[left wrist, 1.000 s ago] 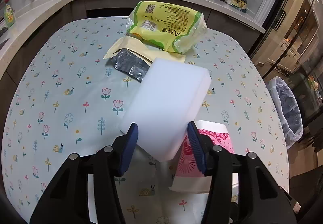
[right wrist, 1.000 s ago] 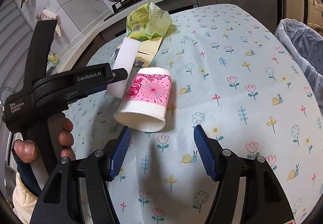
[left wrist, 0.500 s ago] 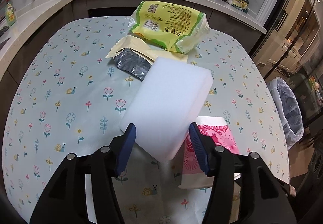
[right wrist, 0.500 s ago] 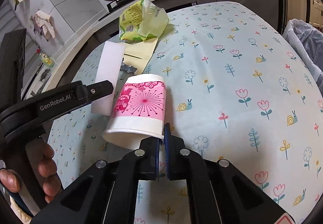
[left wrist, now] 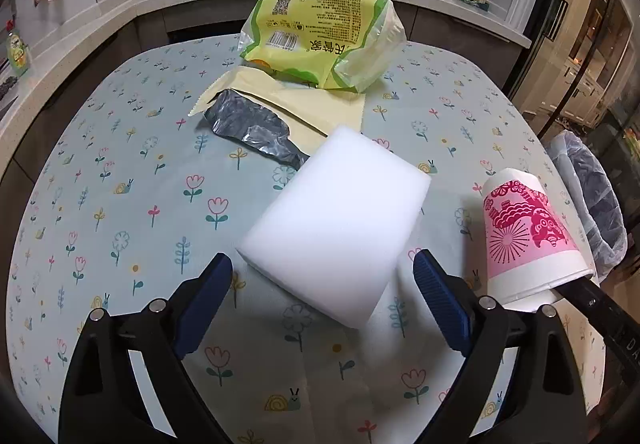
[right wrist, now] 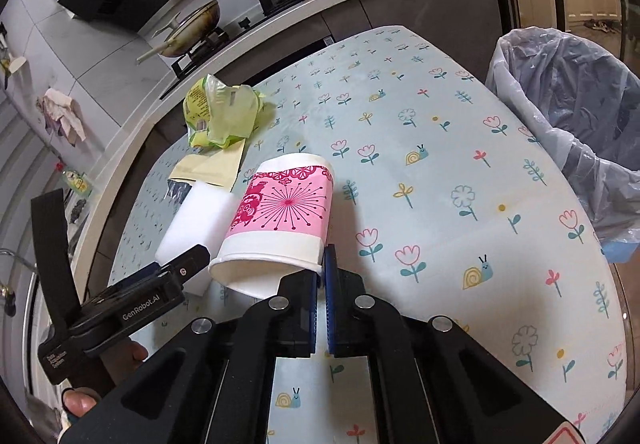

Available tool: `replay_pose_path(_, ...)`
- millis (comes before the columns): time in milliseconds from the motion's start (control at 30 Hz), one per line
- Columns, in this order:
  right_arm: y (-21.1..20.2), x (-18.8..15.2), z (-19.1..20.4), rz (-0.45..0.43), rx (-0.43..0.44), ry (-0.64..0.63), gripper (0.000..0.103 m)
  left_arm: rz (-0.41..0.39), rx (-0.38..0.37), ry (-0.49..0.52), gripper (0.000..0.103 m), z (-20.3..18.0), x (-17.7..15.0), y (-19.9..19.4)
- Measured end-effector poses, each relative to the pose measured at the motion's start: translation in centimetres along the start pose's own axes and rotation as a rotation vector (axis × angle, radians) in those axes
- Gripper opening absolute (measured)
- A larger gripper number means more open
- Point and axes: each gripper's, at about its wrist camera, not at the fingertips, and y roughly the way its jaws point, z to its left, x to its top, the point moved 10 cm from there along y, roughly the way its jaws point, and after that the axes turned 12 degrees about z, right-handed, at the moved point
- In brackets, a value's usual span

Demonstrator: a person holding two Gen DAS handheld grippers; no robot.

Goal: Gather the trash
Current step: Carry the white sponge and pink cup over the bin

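Pinched the paper cup (right wrist: pixel 280 219) by its rim in the right gripper (right wrist: pixel 321 276); spread the left gripper (left wrist: pixel 322 296) wider (empty) around the white sponge (left wrist: pixel 336 224).

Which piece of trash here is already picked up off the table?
The pink paper cup: the right gripper pinches its rim. The white foam block, green bag and silver wrapper lie ungripped.

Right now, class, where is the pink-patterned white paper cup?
The pink-patterned white paper cup is pinched at its rim by the right hand-held gripper, beside the white foam block.
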Motion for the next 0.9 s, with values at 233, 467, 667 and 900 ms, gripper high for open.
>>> replay_pose_path(233,0.1,0.0,0.4,0.004,0.014,-0.008,0.004,-0.044,-0.047,0.081,0.094,1.5,0.4,0.2)
replay_pose_path(467,0.7,-0.2,0.6,0.018,0.012,-0.002,0.004,-0.058,-0.109,0.228,0.096,0.5,0.2,0.6)
replay_pose_path(667,0.9,0.1,0.9,0.016,0.009,-0.006,0.004,-0.029,-0.100,0.236,0.092,0.4,0.0,1.7)
replay_pose_path(900,0.5,0.3,0.9,0.007,0.010,-0.004,0.004,-0.047,-0.094,0.214,0.070,-0.3,-0.4,0.7)
